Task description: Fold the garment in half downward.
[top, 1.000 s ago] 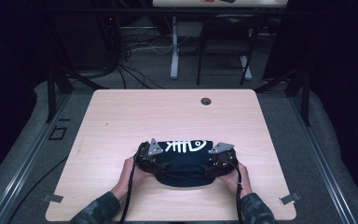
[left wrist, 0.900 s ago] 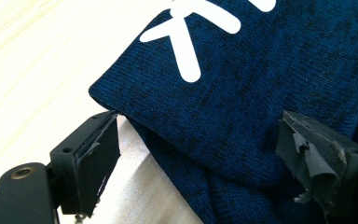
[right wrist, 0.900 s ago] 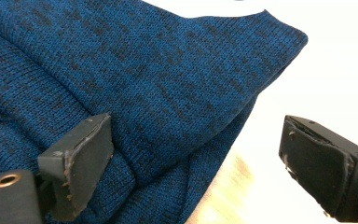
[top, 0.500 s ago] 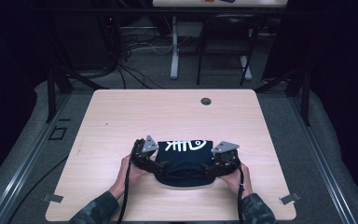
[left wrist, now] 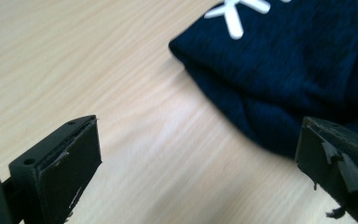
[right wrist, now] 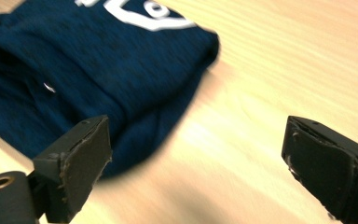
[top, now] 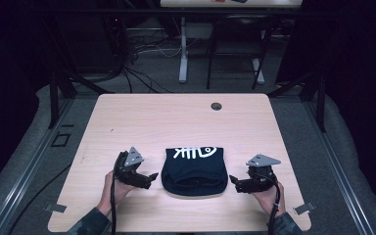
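Observation:
A folded dark navy shirt [top: 194,169] with a white fish-bone print lies flat near the front of the wooden table [top: 176,122]. My left gripper [top: 150,179] rests just left of it, apart from the cloth. Its jaws have just been opening and nothing is between them. My right gripper [top: 234,181] sits just right of the shirt, also clear of it, jaws wide. In the left gripper view the left gripper [left wrist: 198,140] frames bare wood, with the shirt [left wrist: 298,70] at the upper right. In the right gripper view the right gripper [right wrist: 198,140] stands open beside the shirt [right wrist: 74,60].
A round cable hole [top: 216,106] sits near the table's far edge. Grey tape marks [top: 55,207] lie at the front corners. Beyond the table are dark floor, cables and the legs of another desk [top: 183,54].
Both grippers were against the shirt's side edges. They have since drawn outward, left one to the left and right one to the right, leaving the shirt lying free.

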`<state>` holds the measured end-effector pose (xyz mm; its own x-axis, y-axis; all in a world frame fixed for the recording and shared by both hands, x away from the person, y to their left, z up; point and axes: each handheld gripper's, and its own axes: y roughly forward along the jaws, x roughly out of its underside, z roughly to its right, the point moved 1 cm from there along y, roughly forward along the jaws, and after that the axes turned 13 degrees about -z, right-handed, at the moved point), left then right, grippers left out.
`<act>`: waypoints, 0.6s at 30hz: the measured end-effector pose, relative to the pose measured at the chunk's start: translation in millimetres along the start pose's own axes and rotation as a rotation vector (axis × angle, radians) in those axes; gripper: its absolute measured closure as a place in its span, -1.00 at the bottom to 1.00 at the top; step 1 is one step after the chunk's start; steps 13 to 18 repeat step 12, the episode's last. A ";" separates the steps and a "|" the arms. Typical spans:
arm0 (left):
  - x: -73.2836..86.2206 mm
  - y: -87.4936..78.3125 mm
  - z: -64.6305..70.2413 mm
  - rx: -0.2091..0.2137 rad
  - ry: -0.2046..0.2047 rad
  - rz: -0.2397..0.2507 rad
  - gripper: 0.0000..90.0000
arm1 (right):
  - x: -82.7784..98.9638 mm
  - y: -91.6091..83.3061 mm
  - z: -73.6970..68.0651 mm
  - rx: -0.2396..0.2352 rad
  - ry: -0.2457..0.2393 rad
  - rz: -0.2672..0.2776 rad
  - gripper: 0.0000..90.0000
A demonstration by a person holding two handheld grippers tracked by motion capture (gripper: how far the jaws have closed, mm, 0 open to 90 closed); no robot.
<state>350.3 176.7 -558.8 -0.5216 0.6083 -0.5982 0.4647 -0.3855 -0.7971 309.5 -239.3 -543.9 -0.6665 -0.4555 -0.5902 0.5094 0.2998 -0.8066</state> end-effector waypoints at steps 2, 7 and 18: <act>6.0 0.1 -1.8 0.008 -0.012 -0.011 -1.00 | 7.6 -0.3 2.4 0.004 0.010 -0.013 -0.83; 16.0 3.2 -1.1 0.019 -0.008 -0.045 -1.00 | 20.1 4.0 3.9 0.003 0.021 -0.052 -0.83; 17.8 8.8 0.6 0.030 0.010 -0.072 -1.00 | 26.9 8.4 3.2 0.004 0.016 -0.085 -0.82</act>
